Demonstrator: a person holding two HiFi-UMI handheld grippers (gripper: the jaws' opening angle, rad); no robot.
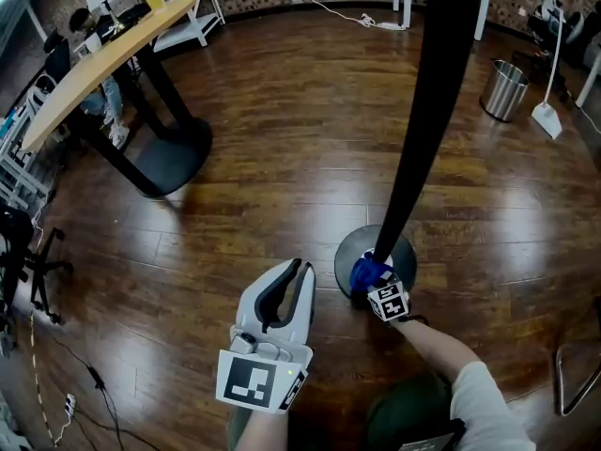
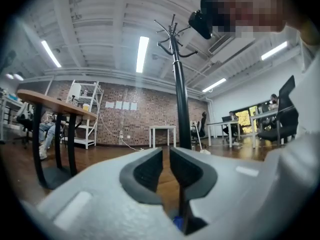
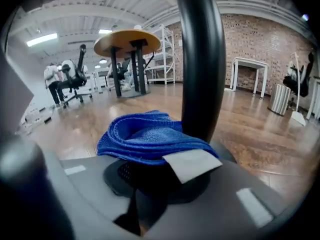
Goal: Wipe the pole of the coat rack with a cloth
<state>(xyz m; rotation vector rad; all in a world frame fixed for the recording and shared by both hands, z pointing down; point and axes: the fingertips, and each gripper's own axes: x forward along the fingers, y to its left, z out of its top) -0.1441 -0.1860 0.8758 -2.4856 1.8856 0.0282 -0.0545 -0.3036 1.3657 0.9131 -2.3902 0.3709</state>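
The right gripper (image 1: 377,283) is grasping the blue cloth (image 1: 368,272) low down on the coat rack's black pole (image 1: 423,139), just above the round dark base (image 1: 346,256) from which the pole is rising. In the right gripper view the fingers (image 3: 125,176) are clenching on the folded cloth (image 3: 145,139), which is bunching up over them and hiding their tips. The cloth's far edge is pressing against the near side of the pole (image 3: 200,59), and its white label (image 3: 192,164) is hanging toward the camera.

The left gripper (image 1: 299,269) is hovering to the left of the pole, well apart from it and above the wooden floor (image 1: 282,139). In the left gripper view its fingers (image 2: 145,171) are sitting closed up with only a sliver of gap and nothing between them. The pole (image 2: 181,104) is standing beyond them, slightly to their right, with the hooks (image 2: 172,36) spreading at its top.
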